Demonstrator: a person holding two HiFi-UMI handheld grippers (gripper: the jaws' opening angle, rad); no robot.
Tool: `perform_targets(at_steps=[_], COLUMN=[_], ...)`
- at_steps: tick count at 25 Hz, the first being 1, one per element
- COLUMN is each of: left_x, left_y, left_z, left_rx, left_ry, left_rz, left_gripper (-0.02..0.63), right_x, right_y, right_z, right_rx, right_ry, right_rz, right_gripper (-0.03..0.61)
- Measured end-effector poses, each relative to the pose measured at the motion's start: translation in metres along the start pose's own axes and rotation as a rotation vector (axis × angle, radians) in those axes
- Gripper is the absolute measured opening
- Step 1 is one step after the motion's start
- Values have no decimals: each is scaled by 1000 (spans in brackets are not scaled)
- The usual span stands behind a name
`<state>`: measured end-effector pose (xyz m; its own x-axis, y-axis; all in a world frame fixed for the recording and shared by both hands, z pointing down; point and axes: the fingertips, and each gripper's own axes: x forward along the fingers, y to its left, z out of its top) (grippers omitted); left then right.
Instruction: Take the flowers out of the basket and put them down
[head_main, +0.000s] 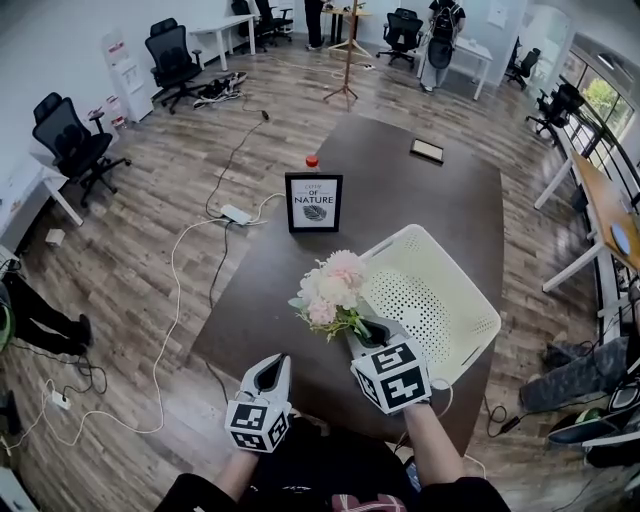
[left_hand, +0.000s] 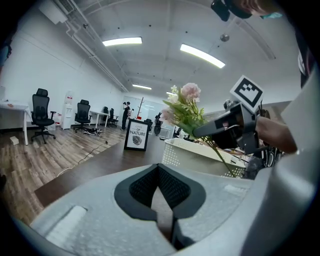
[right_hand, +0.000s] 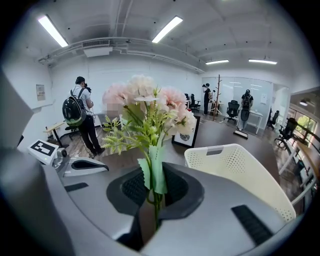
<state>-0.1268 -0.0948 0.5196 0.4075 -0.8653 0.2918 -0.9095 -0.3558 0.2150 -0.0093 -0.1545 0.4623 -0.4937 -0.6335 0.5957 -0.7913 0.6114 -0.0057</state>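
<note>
A bunch of pink and white flowers (head_main: 330, 285) with green leaves hangs in the air just left of the white perforated basket (head_main: 470, 330), above the dark brown table (head_main: 400, 190). My right gripper (head_main: 363, 333) is shut on the green stems (right_hand: 152, 197), and the blooms (right_hand: 145, 107) rise above its jaws. The basket (right_hand: 240, 167) lies to the right of that gripper and looks empty inside. My left gripper (head_main: 272, 368) sits near the table's front edge, left of the flowers, with its jaws shut on nothing (left_hand: 160, 192). From it I see the flowers (left_hand: 185, 107) and the right gripper (left_hand: 227, 125).
A framed sign (head_main: 314, 203) stands mid-table behind the flowers, with a red-capped bottle (head_main: 312, 161) behind it. A dark flat book (head_main: 427, 150) lies at the far end. Cables (head_main: 190, 260) and office chairs (head_main: 70, 140) fill the floor to the left; people stand far back.
</note>
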Motion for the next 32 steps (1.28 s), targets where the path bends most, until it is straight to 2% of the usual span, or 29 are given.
perform_targets(at_steps=[15, 32], left_x=[-19, -23], left_y=[23, 32], left_z=[3, -5], left_rx=[18, 34], left_ry=[-7, 5], left_rz=[43, 51], left_gripper=[9, 9], right_x=[31, 58], right_y=[30, 42], right_z=[-24, -63], right_rx=[-20, -24], right_ry=[61, 117], right_rz=[21, 15], right_gripper=[46, 46])
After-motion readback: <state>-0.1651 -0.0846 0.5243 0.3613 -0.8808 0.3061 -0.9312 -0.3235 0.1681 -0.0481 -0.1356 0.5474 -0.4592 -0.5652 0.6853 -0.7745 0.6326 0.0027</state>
